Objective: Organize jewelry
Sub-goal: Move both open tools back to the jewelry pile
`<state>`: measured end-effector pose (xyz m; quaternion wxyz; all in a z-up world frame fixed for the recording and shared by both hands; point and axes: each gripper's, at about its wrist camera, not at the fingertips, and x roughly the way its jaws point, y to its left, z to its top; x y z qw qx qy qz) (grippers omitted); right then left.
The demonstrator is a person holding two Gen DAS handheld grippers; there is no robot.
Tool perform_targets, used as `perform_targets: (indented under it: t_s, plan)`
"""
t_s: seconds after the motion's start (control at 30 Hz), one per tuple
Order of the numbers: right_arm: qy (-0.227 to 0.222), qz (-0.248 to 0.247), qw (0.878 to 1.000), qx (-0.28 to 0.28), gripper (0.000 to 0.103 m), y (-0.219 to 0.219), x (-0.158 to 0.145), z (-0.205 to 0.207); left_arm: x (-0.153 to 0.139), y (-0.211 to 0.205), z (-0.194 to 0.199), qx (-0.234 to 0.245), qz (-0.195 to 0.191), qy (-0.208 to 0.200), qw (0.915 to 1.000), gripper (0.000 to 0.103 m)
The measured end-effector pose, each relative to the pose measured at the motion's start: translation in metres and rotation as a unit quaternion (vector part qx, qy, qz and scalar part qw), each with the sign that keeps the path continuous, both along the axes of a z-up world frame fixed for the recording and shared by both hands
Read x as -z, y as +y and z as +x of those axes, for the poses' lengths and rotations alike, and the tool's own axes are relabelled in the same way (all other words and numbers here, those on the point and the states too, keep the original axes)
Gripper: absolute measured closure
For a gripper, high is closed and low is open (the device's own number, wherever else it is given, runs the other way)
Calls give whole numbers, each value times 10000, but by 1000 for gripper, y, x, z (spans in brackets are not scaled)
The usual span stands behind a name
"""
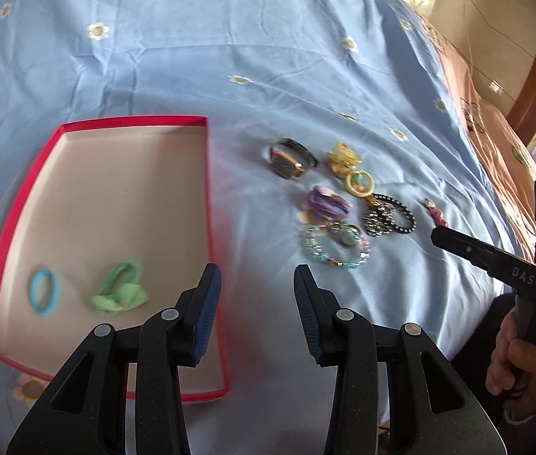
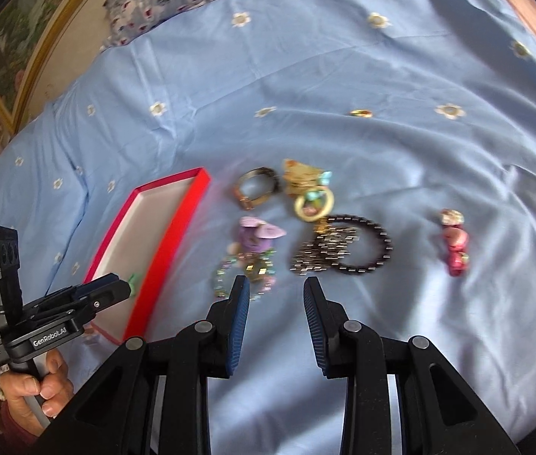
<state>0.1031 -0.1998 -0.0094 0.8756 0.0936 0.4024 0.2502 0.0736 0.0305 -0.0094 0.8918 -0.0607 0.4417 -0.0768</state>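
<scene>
Fingers [image 1: 207,295] both pairs apart, empty, above jewelry pile [image 1: 343,204].

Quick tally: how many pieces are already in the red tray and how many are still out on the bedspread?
In the red tray: 2 (blue hair tie, green hair tie)
On the bedspread, in the cluster: 6
Pink charm, apart: 1
Small gold piece, farther back: 1
Total: 10

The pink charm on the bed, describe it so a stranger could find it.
Start at the red tray on the blue bedsheet, then cross the jewelry pile. Beyond the black bead bracelet, the pink charm lies alone, touching nothing.
</scene>
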Motion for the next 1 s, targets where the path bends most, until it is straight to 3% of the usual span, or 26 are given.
perform_targets:
  t_s: [0.7, 1.0]
  plan:
    - [-6, -160, 9991, 402, 71, -33, 8, 33, 15, -83, 46, 999, -103, 202, 9947, 66]
    - [102, -492, 9974, 510, 71, -31, 22, 58, 35, -103, 67, 1223, -122, 434, 9915, 81]
